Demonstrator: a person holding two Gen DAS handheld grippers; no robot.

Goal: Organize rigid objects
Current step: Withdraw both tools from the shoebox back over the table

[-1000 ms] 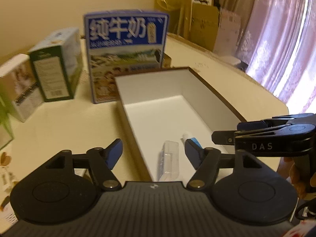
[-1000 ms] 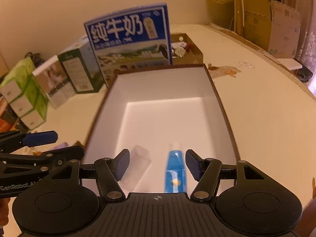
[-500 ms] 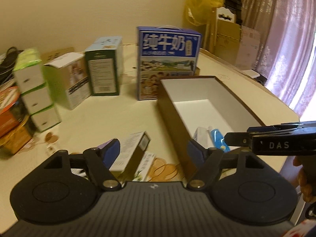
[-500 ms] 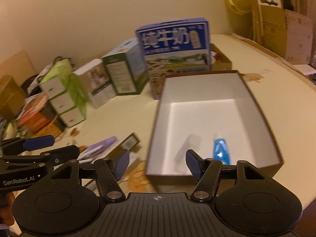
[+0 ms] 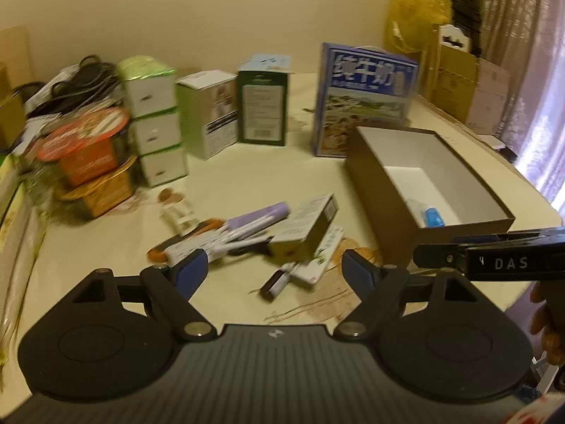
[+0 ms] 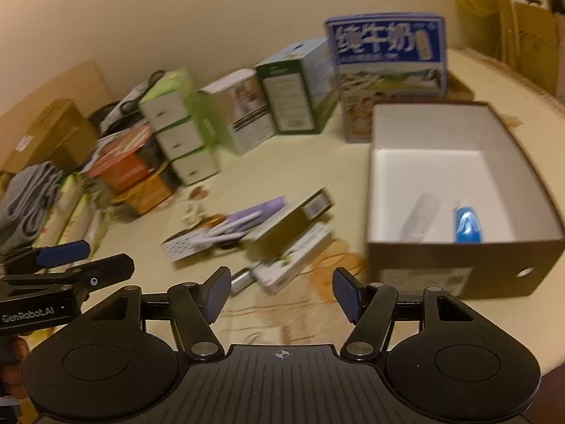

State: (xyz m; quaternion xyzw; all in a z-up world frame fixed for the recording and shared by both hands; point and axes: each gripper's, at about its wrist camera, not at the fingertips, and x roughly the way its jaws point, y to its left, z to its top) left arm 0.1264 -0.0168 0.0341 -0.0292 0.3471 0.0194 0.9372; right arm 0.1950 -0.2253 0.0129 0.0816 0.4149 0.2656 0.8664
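Left wrist view: my left tool [image 5: 272, 270], its jaws opening with nothing between them, hangs over the pile of small boxes and pens [image 5: 261, 233] on the table [image 5: 247, 162]. I'd take the tilted carton [image 5: 303, 226] on top first, squarely across its narrow sides. The right tool juts in just beside it.

Right wrist view: my right tool [image 6: 279, 291] is spread and empty. The brown box [image 6: 459, 268], holding a blue tube [image 6: 466, 226], sits right of the pile; milk carton [image 6: 388, 67] behind.
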